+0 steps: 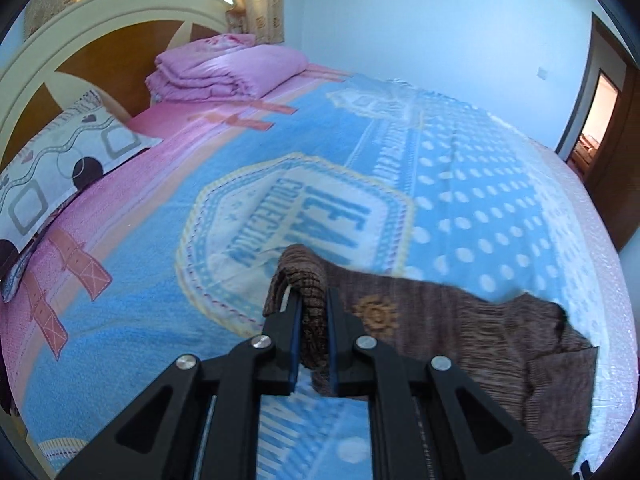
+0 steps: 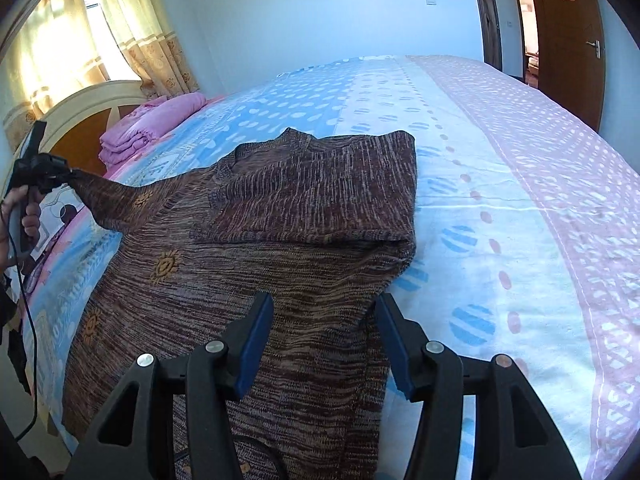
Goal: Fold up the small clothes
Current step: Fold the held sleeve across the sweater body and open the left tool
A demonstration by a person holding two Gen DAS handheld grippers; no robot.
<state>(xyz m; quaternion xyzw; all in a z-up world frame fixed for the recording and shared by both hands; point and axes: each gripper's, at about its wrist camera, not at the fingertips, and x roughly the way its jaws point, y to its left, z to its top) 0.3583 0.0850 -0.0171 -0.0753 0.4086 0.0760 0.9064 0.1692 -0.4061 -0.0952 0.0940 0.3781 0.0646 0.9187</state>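
Two fingers (image 1: 294, 312) pinch ribbed brown knit sweater (image 2: 280, 216).

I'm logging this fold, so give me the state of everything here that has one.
Brown sweater: on the bed, one side folded over, the other corner lifted.
Left gripper: shut on the sweater's lifted corner.
Right gripper: open, jaws opening, over the sweater.
Pink quilt: folded by the headboard.
Door: open.

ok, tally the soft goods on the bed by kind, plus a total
Brown knit sweater: 1, one corner pinched in the left gripper
Folded pink quilt: 1
Patterned pillow: 1
Blue printed blanket as top cover: 1
Total: 4
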